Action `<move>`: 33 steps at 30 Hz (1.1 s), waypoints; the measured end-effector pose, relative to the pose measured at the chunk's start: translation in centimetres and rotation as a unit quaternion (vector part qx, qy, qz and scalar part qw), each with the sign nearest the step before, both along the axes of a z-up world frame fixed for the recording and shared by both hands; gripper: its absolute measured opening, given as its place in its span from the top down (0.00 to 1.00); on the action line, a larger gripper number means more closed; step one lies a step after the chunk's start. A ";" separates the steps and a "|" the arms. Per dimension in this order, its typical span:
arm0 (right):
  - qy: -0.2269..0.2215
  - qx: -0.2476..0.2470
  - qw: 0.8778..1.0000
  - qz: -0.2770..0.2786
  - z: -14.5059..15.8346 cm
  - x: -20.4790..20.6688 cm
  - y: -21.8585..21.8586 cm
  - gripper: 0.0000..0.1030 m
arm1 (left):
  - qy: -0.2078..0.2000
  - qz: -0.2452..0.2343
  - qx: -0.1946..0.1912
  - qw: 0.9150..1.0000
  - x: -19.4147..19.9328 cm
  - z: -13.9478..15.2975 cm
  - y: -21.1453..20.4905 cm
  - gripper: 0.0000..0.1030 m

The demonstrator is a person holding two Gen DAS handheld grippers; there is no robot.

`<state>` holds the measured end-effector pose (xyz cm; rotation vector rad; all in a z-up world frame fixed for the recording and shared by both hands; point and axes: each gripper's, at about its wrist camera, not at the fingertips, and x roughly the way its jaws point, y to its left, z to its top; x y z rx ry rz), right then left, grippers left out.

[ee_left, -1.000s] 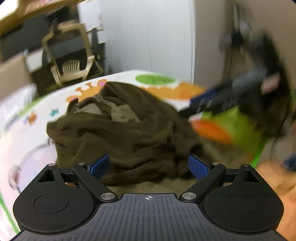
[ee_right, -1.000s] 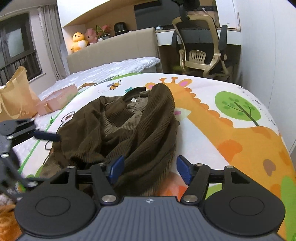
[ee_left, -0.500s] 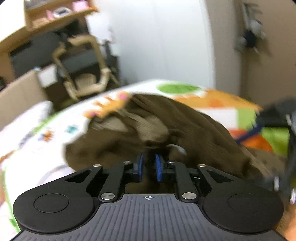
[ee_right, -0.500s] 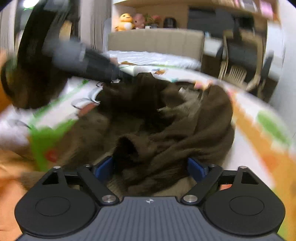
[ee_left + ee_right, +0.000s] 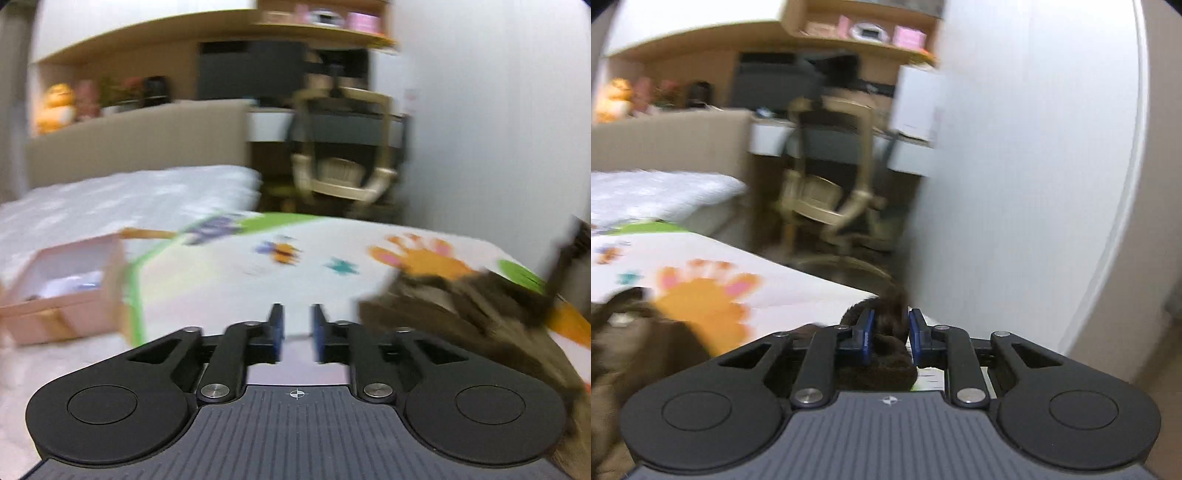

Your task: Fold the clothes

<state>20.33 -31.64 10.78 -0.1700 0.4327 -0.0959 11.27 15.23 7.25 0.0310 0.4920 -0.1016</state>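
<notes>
A dark brown knitted sweater (image 5: 461, 317) lies on the printed play mat (image 5: 229, 273), at the right in the blurred left wrist view. My left gripper (image 5: 297, 328) is nearly shut with a narrow gap; I see no cloth between its pads. My right gripper (image 5: 888, 328) is shut on a fold of the brown sweater (image 5: 886, 350), raised near the mat's far edge. More of the sweater (image 5: 635, 343) shows at lower left of the right wrist view.
A pink open box (image 5: 62, 284) sits at the mat's left edge. A bed (image 5: 110, 192) with a beige headboard stands behind. A beige office chair (image 5: 827, 192) and a desk are beyond the mat. A white wardrobe (image 5: 1015, 166) is close on the right.
My right gripper closed on the sweater and lifted it toward the far right. My left gripper, shut in the cloth half a second ago, swung left and now faces bare mat.
</notes>
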 end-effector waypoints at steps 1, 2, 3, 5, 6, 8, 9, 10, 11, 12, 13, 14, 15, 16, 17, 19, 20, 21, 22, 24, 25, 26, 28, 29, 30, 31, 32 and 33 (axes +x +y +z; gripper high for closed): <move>0.011 0.002 1.000 -0.010 -0.5 0.6 -0.4 0.81 | 0.004 -0.028 0.004 1.000 -0.4 -0.2 -1.2 0.42; 0.023 0.007 1.000 -0.020 -0.9 1.0 -0.8 0.78 | 0.008 -0.061 0.007 0.998 -0.9 -0.4 -2.5 0.39; 0.032 0.023 0.999 -0.026 -1.3 1.1 -1.2 0.76 | 0.016 -0.098 0.006 0.995 -1.2 -0.5 -3.9 0.32; 0.041 0.051 0.998 -0.023 -2.0 0.2 -1.6 0.61 | 0.030 -0.179 0.005 0.983 -2.0 -0.8 -7.1 0.17; 0.043 0.063 0.997 -0.019 -2.3 -0.4 -1.7 0.58 | 0.036 -0.217 0.014 0.976 -2.6 -1.3 -8.9 0.10; 0.049 0.076 0.996 -0.002 -2.7 -1.2 -1.6 0.50 | 0.048 -0.273 0.047 0.960 -3.7 -2.7 -12.1 0.08; 0.051 0.077 0.996 0.011 -2.8 -1.6 -1.3 0.47 | 0.054 -0.289 0.072 0.953 -4.0 -3.6 -13.7 0.08; 0.052 0.077 0.995 0.027 -2.8 -2.1 -0.8 0.40 | 0.056 -0.290 0.093 0.951 -3.8 -4.5 -14.6 0.08; 0.052 0.078 0.995 0.042 -2.6 -2.6 -0.2 0.32 | 0.057 -0.285 0.112 0.950 -3.4 -5.5 -15.2 0.08; 0.052 0.079 0.994 0.057 -2.4 -3.1 0.4 0.29 | 0.058 -0.281 0.131 0.949 -3.1 -6.4 -15.9 0.11; 0.052 0.081 0.993 0.071 -2.2 -3.5 0.9 0.24 | 0.060 -0.276 0.150 0.948 -2.7 -7.3 -16.5 0.29; 0.053 0.083 0.991 0.084 -2.0 -3.8 1.5 0.21 | 0.058 -0.269 0.153 0.949 -2.2 -7.7 -16.5 0.43; 0.057 0.087 0.990 0.098 -1.9 -4.0 2.1 0.20 | 0.056 -0.259 0.143 0.953 -1.6 -7.4 -15.9 0.66; 0.061 0.091 0.988 0.112 -2.0 -4.1 2.9 0.20 | 0.054 -0.250 0.130 0.958 -1.1 -7.0 -15.2 0.88; 0.068 0.093 0.985 0.128 -2.2 -4.0 3.7 0.19 | 0.044 -0.224 0.123 0.966 -0.6 -6.1 -13.8 0.89; 0.083 0.091 0.980 0.154 -2.9 -3.7 5.6 0.18 | 0.017 -0.163 0.112 0.980 0.4 -4.2 -10.6 0.91; 0.091 0.087 0.978 0.166 -3.3 -3.5 6.6 0.17 | 0.003 -0.132 0.107 0.985 0.8 -3.2 -9.0 0.91; 0.099 0.081 0.976 0.177 -3.9 -3.3 7.6 0.17 | -0.010 -0.101 0.101 0.990 1.3 -2.2 -7.4 0.92; 0.108 0.069 0.975 0.182 -4.6 -3.0 8.5 0.16 | -0.024 -0.070 0.095 0.993 1.8 -1.2 -5.8 0.92; 0.122 0.049 0.975 0.178 -5.8 -2.4 9.8 0.16 | -0.043 0.009 0.087 0.995 3.0 0.3 -1.7 0.92; 0.129 0.043 0.975 0.174 -6.5 -2.1 10.2 0.16 | -0.039 0.049 0.084 0.995 3.7 0.3 0.5 0.92; 0.137 0.048 0.975 0.168 -7.0 -1.8 10.2 0.15 | -0.031 0.084 0.080 0.993 4.4 0.2 2.6 0.92; 0.151 0.058 0.974 0.158 -7.8 -1.3 10.1 0.06 | 0.003 0.136 0.056 0.989 5.1 -1.2 6.7 0.92; 0.155 0.063 0.974 0.153 -7.9 -1.1 10.0 0.01 | 0.026 0.157 0.046 0.986 5.3 -2.4 8.4 0.92; 0.160 0.068 0.974 0.149 -8.0 -0.8 9.9 0.00 | 0.050 0.176 0.038 0.982 5.4 -3.7 9.9 0.92; 0.163 0.072 0.972 0.151 -8.0 -0.7 9.8 0.00 | 0.069 0.186 0.025 0.980 5.3 -4.5 10.9 0.90; 0.165 0.075 0.971 0.153 -8.0 -0.6 9.7 0.00 | 0.087 0.193 0.010 0.977 5.0 -5.0 11.7 0.88; 0.167 0.078 0.971 0.153 -8.1 -0.6 9.6 0.00 | 0.104 0.199 -0.005 0.974 4.8 -5.6 12.4 0.82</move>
